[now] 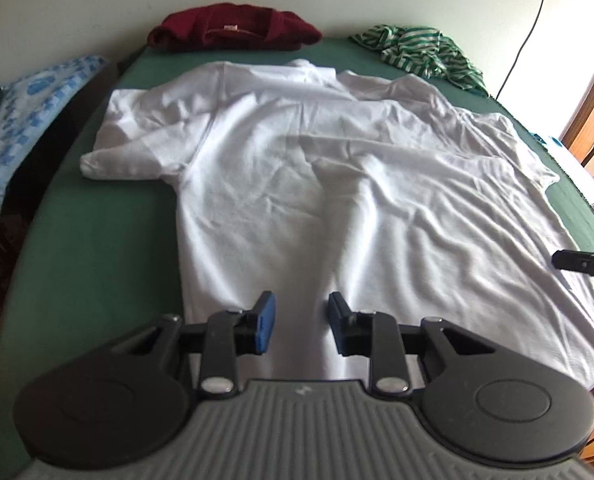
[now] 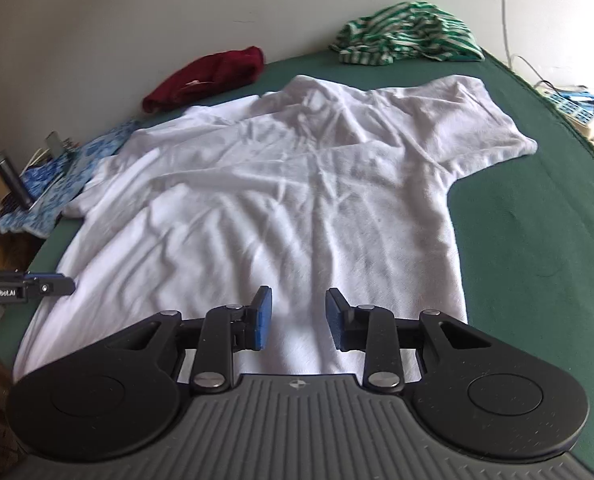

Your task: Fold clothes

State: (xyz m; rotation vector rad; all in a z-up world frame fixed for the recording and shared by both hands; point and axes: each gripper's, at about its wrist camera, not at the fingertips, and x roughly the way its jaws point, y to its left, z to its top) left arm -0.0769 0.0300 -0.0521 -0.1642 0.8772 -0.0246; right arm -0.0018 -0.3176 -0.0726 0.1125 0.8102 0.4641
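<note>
Your claws: left (image 1: 301,322) and right (image 2: 299,318) both apart, empty | white shirt (image 1: 317,184) spread flat, unfolded | maroon top (image 1: 233,28) at 11 o'clock folded, striped top (image 1: 421,52) at 1 o'clock crumpled, still yours to fold

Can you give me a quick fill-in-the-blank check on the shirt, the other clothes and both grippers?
1. The white shirt lies spread on a ____ cover.
2. At the far edge, the folded garment is ____ in colour.
3. The crumpled garment has green and white ____.
4. The left gripper and right gripper are both ____.

Missing words: green; maroon; stripes; open
</note>
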